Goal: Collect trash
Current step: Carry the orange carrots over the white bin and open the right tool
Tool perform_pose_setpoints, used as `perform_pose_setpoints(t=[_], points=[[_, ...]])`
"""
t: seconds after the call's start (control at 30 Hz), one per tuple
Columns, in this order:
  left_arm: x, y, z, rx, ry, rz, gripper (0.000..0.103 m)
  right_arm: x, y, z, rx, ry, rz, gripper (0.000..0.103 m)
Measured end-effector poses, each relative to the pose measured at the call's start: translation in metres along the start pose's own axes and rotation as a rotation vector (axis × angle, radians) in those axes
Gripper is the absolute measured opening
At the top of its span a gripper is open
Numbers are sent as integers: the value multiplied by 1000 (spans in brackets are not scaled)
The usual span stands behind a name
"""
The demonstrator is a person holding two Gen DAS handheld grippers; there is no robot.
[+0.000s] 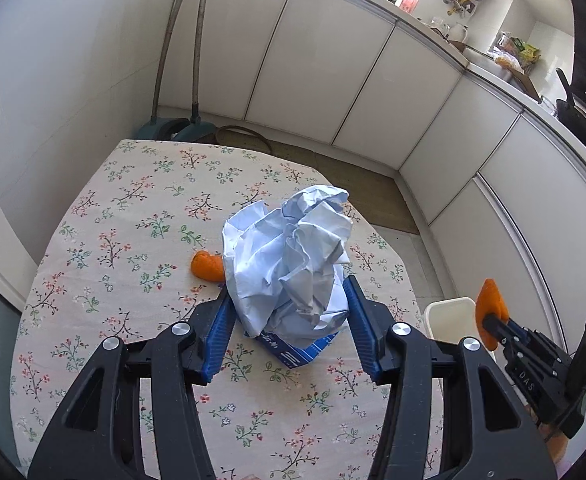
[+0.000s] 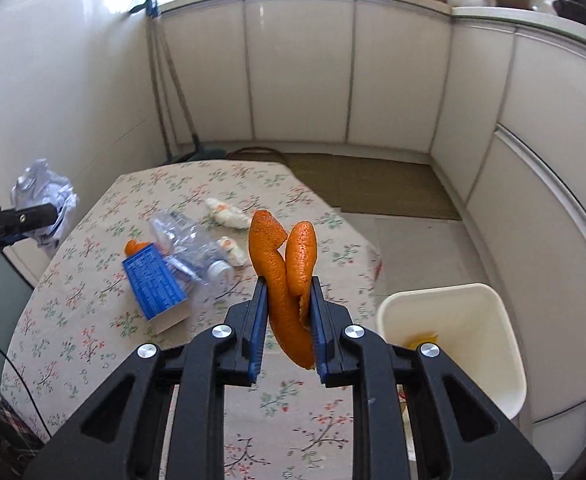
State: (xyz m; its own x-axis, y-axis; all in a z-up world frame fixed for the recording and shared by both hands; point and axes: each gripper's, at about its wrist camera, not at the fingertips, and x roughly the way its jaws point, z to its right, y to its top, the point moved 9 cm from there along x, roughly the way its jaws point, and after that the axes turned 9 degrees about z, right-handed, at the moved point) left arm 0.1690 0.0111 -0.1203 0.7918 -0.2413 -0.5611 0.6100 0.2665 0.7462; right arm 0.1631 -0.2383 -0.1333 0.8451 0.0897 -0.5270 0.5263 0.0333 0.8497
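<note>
My left gripper (image 1: 289,304) is shut on a big ball of crumpled pale-blue paper (image 1: 289,264), held above the floral tablecloth (image 1: 113,240). Under it lie a blue carton (image 1: 305,354) and a small orange peel (image 1: 207,266). My right gripper (image 2: 289,304) is shut on a long curled orange peel (image 2: 279,276), lifted above the table's right side. That peel (image 1: 491,308) and gripper show at the right of the left wrist view, close to the white bin (image 1: 449,318). The bin (image 2: 505,360) stands off the table's right edge with something yellow inside. The paper ball (image 2: 43,200) shows at the left of the right wrist view.
On the table lie the blue carton (image 2: 153,284), a crushed clear plastic bottle (image 2: 185,248), two crumpled white scraps (image 2: 229,212) and a small peel (image 2: 135,247). White cabinets (image 2: 301,76) ring the room. A brown mat (image 2: 373,184) covers the floor beyond the table.
</note>
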Motion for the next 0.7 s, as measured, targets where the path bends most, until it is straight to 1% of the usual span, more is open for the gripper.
perform_pose_setpoints(t=[0.2, 0.27, 0.37, 0.4, 0.43, 0.47, 0.5, 0.53, 0.6, 0.7], points=[[11, -7, 26, 30, -26, -12, 50, -13, 5, 69, 89, -206, 67, 20], [15, -10, 35, 41, -32, -15, 50, -13, 1, 94, 120, -298, 60, 20], [21, -16, 49, 59, -41, -23, 50, -14, -7, 128, 177, -410, 45, 25], [23, -17, 55, 64, -47, -28, 50, -15, -9, 139, 201, -437, 41, 40], [25, -19, 61, 67, -49, -33, 50, -19, -10, 148, 225, -461, 48, 51], [28, -21, 67, 70, -48, -37, 50, -24, -10, 157, 246, -485, 64, 64], [30, -23, 75, 79, -58, -40, 50, -31, -10, 165, 263, -509, 77, 71], [33, -24, 84, 91, -68, -42, 50, -37, -9, 173, 272, -530, 89, 74], [39, -27, 103, 116, -88, -43, 50, -52, -8, 187, 286, -577, 120, 83], [48, -35, 135, 162, -122, -52, 50, -71, -7, 207, 301, -616, 160, 88]])
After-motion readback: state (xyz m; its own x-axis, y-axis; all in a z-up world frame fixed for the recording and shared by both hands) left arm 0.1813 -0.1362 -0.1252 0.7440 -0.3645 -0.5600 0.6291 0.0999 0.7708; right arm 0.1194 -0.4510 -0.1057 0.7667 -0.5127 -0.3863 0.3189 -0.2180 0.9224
